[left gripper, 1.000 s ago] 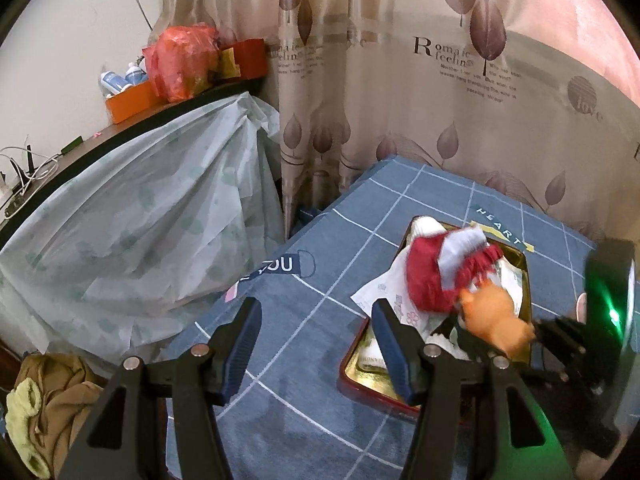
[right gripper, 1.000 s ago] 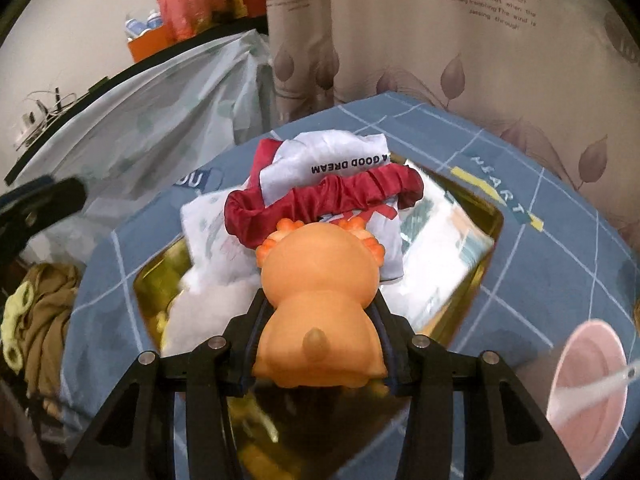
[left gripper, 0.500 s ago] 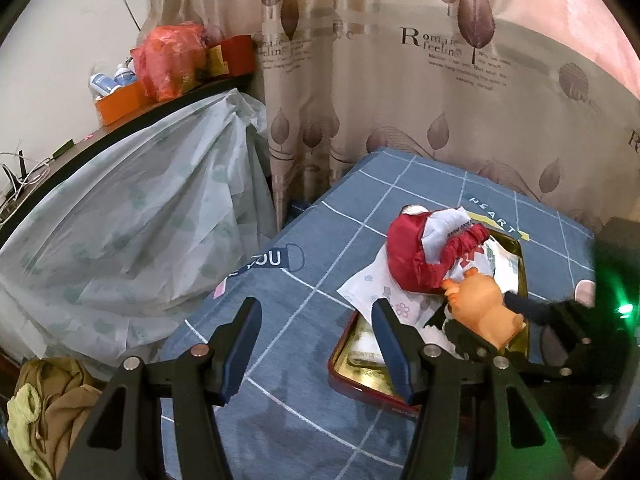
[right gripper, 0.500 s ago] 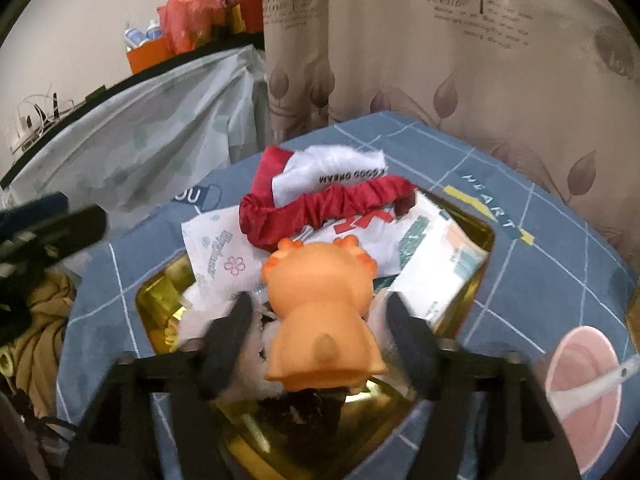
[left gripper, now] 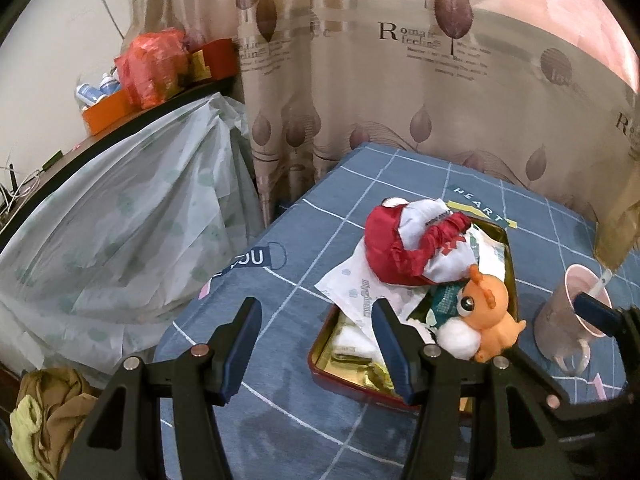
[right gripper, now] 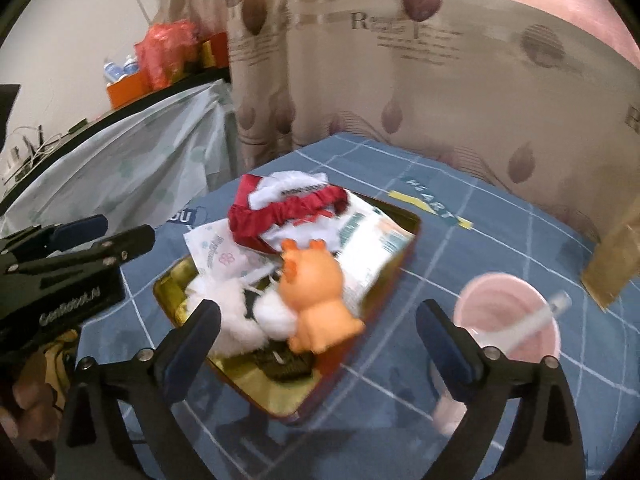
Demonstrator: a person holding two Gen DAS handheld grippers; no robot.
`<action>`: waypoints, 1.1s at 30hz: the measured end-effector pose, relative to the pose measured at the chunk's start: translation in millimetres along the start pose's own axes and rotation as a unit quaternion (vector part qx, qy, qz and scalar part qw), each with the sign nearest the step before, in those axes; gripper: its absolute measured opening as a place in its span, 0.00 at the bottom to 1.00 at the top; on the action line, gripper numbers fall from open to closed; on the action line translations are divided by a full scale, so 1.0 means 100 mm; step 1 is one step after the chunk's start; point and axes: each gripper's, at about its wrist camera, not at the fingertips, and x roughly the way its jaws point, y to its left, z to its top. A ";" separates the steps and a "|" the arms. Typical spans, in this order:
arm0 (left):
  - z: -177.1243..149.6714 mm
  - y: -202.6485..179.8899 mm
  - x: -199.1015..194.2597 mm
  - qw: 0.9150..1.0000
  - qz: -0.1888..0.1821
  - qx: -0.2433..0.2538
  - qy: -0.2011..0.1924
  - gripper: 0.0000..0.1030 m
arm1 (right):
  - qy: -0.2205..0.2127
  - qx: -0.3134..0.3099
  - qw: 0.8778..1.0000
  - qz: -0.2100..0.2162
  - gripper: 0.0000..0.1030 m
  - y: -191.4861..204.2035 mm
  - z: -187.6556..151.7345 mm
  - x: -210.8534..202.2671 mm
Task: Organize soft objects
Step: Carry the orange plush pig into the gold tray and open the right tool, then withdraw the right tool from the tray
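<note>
A gold tin with red walls (right gripper: 404, 248) (left gripper: 340, 376) sits on the blue checked tablecloth. In it lie an orange soft toy (right gripper: 316, 292) (left gripper: 488, 312), white fluffy pieces (right gripper: 236, 316), tissue packs (right gripper: 364, 240) and a red-and-white cloth pouch (right gripper: 288, 208) (left gripper: 400, 248). My right gripper (right gripper: 320, 336) is open and empty, just behind and above the toy. My left gripper (left gripper: 316, 344) is open and empty, above the cloth left of the tin.
A pink cup with a spoon (right gripper: 508, 332) (left gripper: 572, 320) stands right of the tin. A brown paper bag (right gripper: 612, 264) is at the far right. A curtain hangs behind the table. A plastic-covered heap (left gripper: 120, 232) lies at the left, crumpled clothes (left gripper: 44, 412) below it.
My right gripper opened and let go of the orange toy, which now rests in the tin. The gripper has drawn back and up. The left gripper has pulled back a little.
</note>
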 end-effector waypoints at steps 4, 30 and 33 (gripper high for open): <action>-0.01 -0.03 -0.01 1.000 -0.002 0.004 -0.001 0.57 | -0.006 0.020 0.999 -0.029 0.96 -0.07 -0.16 -0.15; -0.01 -0.15 -0.06 1.000 -0.015 0.018 -0.002 0.57 | 0.010 0.057 0.997 -0.042 0.96 -0.21 -0.35 -0.20; -0.01 -0.15 -0.07 1.000 -0.017 0.019 -0.003 0.57 | 0.009 0.057 0.997 -0.041 0.96 -0.21 -0.35 -0.20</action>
